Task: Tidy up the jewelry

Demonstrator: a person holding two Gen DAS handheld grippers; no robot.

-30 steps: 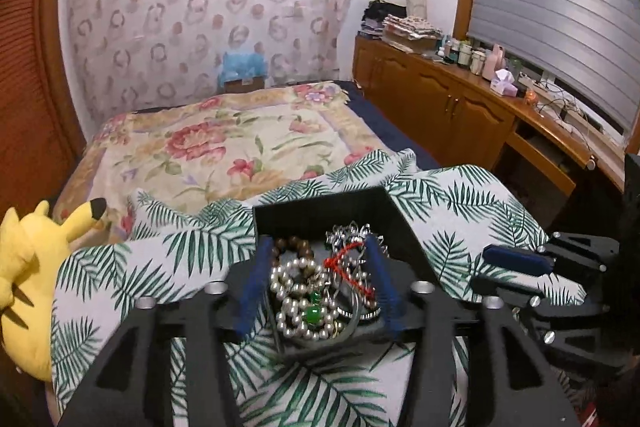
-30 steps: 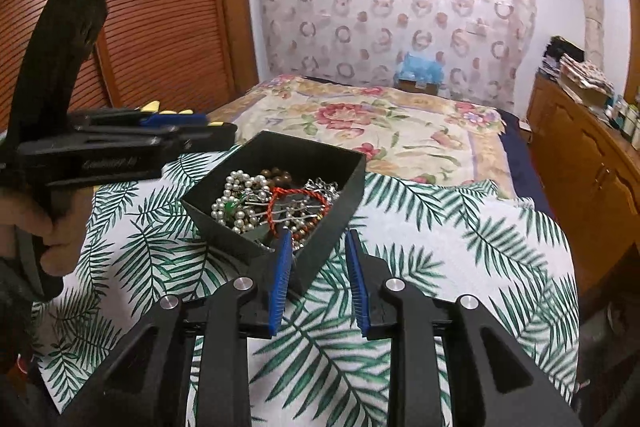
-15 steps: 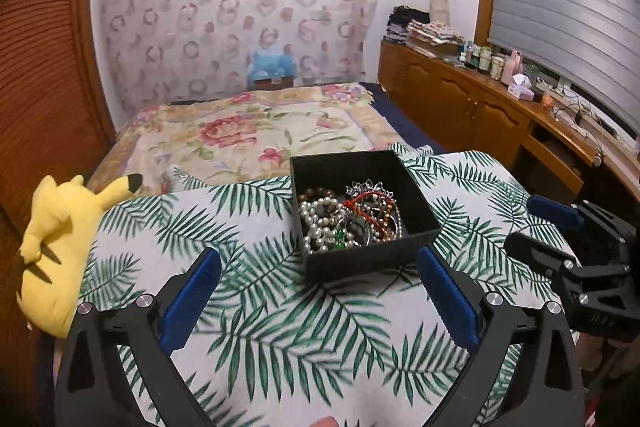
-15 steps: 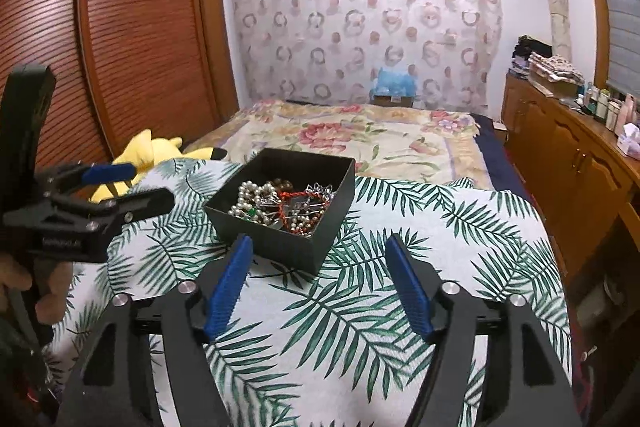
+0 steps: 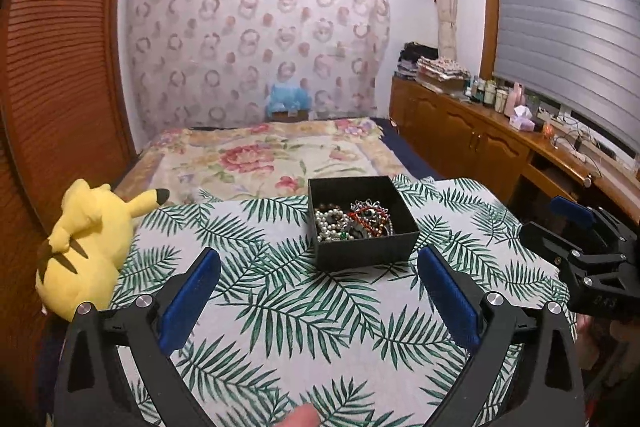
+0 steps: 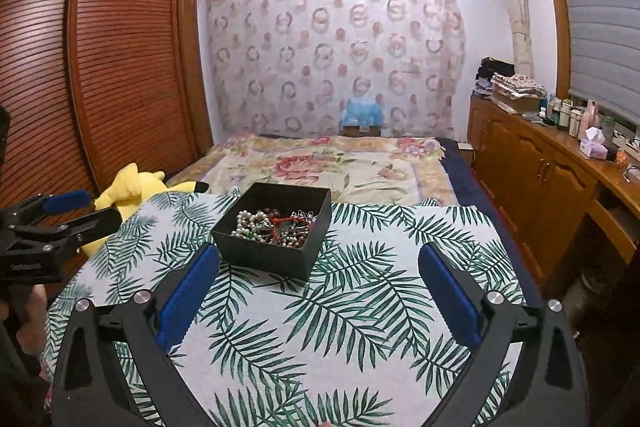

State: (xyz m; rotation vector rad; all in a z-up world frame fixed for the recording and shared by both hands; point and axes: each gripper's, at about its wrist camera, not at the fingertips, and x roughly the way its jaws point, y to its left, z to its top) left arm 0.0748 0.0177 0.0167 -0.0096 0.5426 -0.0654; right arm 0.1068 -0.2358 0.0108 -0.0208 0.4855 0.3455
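On the leaf-print surface [image 5: 280, 307], the jewelry box [image 5: 362, 223] is located ahead of both wide-open, empty grippers, slightly right of the left gripper [image 5: 320, 301] and left of the right gripper [image 6: 318, 301].

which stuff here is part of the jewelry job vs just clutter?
Job:
black box, open-topped, on the palm-print cloth
jewelry tangled inside it: pearl strand, red cord, silver pieces
left gripper and right gripper, both open and empty

Just lying about:
yellow plush
bottles on the sideboard
blue plush
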